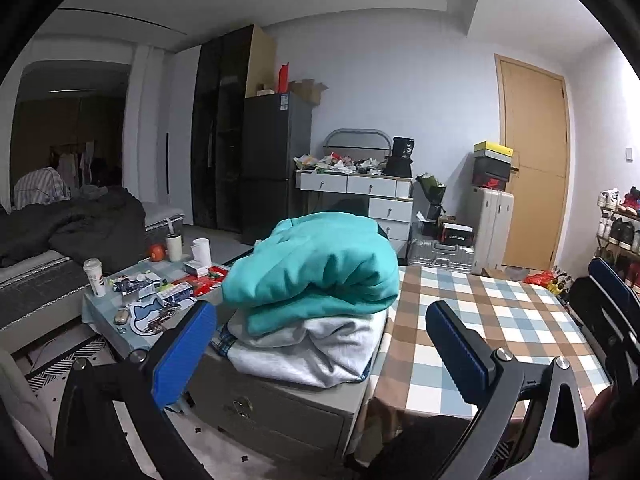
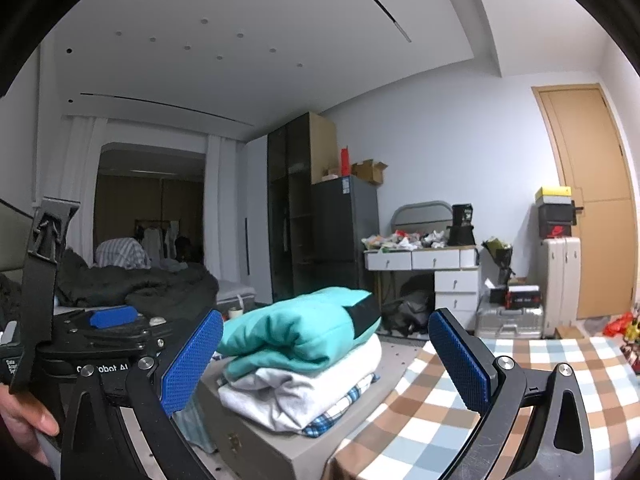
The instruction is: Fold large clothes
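The left claw (image 1: 320, 352) is spread wide and holds nothing, its blue pads (image 1: 182, 356) framing the pile ahead. The right claw (image 2: 326, 364) is likewise spread and empty; in its view the left gripper's body sits at 9 o'clock, with a hand (image 2: 24, 416) gripping it at the lower left edge.

Just beyond the fingertips, at 12 o'clock in both views, stands the stack of folded clothes — a teal garment (image 1: 316, 268) on top, a pale grey garment (image 1: 308, 352) under it, and a blue plaid piece (image 2: 344, 404) at the bottom, only its edges peeking out. The stack rests on a grey drawer unit (image 1: 280, 408), which stands just beside the desk with the checked cloth (image 1: 492, 320); the cloth lies bare at 2 to 3 o'clock of the left claw.

At 10 o'clock in the left wrist view, a low side table (image 1: 132, 308) carries cups, small boxes and a red round fruit. Behind it a bed (image 1: 72, 236) holds dark crumpled bedding.

Farther back, at 12 o'clock, a dark fridge (image 1: 272, 160) stands beside a tall dark wardrobe, and a white dresser (image 1: 360, 188) is heaped with clutter. At 1 o'clock pale suitcases (image 1: 488, 228) carry shoeboxes on top, and a wooden door (image 1: 532, 176) stands shut at 2 o'clock.
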The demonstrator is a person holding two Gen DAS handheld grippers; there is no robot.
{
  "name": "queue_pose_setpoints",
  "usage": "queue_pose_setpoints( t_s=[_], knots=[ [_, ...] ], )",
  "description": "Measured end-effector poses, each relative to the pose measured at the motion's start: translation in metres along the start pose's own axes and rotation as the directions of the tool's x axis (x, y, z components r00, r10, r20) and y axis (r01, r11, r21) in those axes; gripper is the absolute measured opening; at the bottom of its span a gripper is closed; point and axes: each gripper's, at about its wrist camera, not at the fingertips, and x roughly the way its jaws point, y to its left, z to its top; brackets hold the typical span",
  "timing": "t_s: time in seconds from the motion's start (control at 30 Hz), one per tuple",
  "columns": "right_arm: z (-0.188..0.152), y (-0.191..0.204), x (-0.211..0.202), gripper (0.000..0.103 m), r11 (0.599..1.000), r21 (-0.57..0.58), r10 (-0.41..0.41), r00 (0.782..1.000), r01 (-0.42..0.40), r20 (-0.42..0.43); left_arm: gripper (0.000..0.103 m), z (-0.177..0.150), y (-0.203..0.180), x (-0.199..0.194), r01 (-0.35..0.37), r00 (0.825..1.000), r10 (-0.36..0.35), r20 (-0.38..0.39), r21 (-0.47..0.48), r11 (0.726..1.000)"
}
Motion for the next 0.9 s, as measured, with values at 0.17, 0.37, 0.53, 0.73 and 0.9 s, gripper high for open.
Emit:
queue_pose_setpoints(
  t_s=[0.17, 0.37, 0.53, 0.73, 0.9],
  knots=[
    [-0.002, -0.002, 0.000, 0.103, 1.000, 0.008, 0.014, 1.000, -0.014, -0.019, 0.102, -0.001, -0.003, -0.004, 0.007, 1.000, -0.007, -0.005, 0.002, 1.000],
    [0.000, -0.004, -0.006, 0.103, 1.000, 0.027, 0.014, 1.000, -0.013, -0.006, 0.102, 0.001, -0.009, -0.014, 0.005, 1.000, -0.005, 0.008, 0.019, 1.000],
    [0.002, -0.007, -0.010, 0.103, 0.999, 0.043, 0.015, 1.000, -0.015, -0.002, 0.102, 0.002, -0.012, -0.015, 0.015, 1.000, -0.015, 0.007, 0.020, 1.000],
    [0.002, -0.010, -0.014, 0.103, 0.999, 0.052, 0.010, 1.000, -0.010, 0.004, 0.102, 0.001, -0.019, -0.017, 0.022, 1.000, -0.022, 0.001, 0.031, 0.999],
    [0.000, -0.013, -0.015, 0.103, 0.998, 0.058, 0.006, 1.000, -0.006, -0.003, 0.102, -0.002, -0.023, -0.014, 0.059, 0.998, -0.058, -0.038, 0.035, 0.998]
  ],
)
